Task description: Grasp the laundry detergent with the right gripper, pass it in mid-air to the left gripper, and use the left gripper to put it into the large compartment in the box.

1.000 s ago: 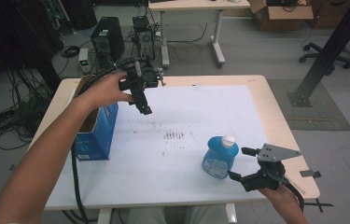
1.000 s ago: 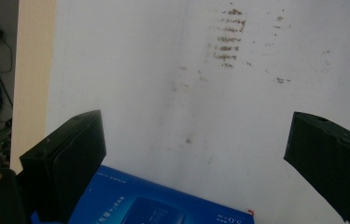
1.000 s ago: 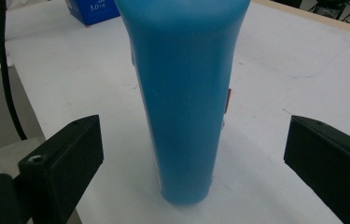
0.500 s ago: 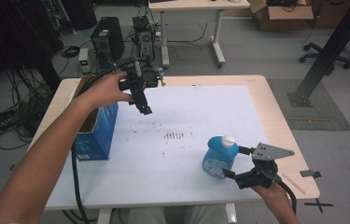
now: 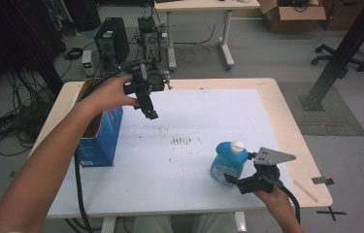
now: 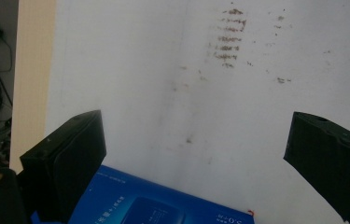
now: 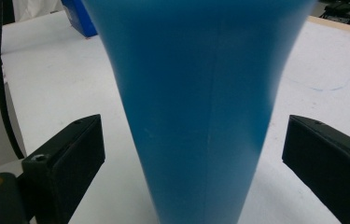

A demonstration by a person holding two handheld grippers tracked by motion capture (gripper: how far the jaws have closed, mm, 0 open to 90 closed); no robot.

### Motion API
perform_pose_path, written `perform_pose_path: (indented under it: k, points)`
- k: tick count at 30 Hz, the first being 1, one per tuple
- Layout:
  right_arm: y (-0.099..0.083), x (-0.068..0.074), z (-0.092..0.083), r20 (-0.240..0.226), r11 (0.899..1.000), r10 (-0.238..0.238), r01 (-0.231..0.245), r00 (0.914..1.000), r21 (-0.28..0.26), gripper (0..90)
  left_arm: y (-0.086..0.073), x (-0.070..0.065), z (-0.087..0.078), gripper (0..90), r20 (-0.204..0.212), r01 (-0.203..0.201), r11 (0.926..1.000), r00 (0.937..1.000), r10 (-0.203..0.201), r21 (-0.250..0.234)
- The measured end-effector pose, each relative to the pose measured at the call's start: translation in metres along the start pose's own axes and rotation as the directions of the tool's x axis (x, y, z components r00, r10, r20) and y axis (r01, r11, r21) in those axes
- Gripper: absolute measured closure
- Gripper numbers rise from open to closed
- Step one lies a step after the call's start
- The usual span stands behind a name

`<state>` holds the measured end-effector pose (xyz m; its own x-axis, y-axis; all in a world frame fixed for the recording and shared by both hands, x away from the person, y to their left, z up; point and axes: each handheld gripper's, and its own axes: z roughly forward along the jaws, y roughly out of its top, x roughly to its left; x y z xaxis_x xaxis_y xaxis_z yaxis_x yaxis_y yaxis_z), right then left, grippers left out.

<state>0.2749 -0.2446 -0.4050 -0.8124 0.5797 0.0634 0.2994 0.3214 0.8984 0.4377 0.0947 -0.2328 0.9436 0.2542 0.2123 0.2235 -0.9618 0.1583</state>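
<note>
So right now the right gripper (image 5: 232, 179) is lined up on the blue bottle (image 5: 228, 162), which stands upright on the white sheet near the front right part of the desk (image 5: 286, 121). In the right gripper view the bottle (image 7: 200, 116) sits dead centre between the fingers (image 7: 67, 158), both spread wide with a clear gap on each side, so nothing is pinched yet. Looks to me like the approach-and-grab step: the bottle is already in between, just not touched.

The left gripper (image 5: 151, 114) is held up over the far left part of the sheet, right next to the open blue box (image 5: 99, 138). Its fingers (image 6: 65, 154) are spread too and hold nothing; the box's blue side (image 6: 135, 205) shows low between them, with some brown smudges (image 6: 226, 39) on the sheet further out.

My guess for the next move: squeeze the right fingers onto the bottle body squarely. It's smooth and tapers, so a low or crooked grip might slip or tip it.
</note>
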Motion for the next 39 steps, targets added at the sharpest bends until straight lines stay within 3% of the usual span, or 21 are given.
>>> perform_pose_path:
  k: [11,29,39]
  points:
    - [-0.0021,0.0003,0.0098,-0.001,1.0,0.008,-0.008,1.0,-0.025,9.1,-0.0009,0.0003,-0.0003,5.6,0.001,0.001,1.0,1.0,-0.001,0.004]
    - [-0.0043,-0.001,0.0099,0.013,0.999,0.015,-0.015,0.9998,-0.036,18.2,-0.0019,0.0008,0.002,5.7,0.003,0.005,1.0,1.0,-0.005,0.002]
    - [-0.0041,-0.0009,0.0081,0.006,0.999,0.006,-0.006,1.0,-0.05,28.0,-0.0009,0.0001,0.0026,5.7,0.003,0.003,1.0,1.0,-0.003,0.001]
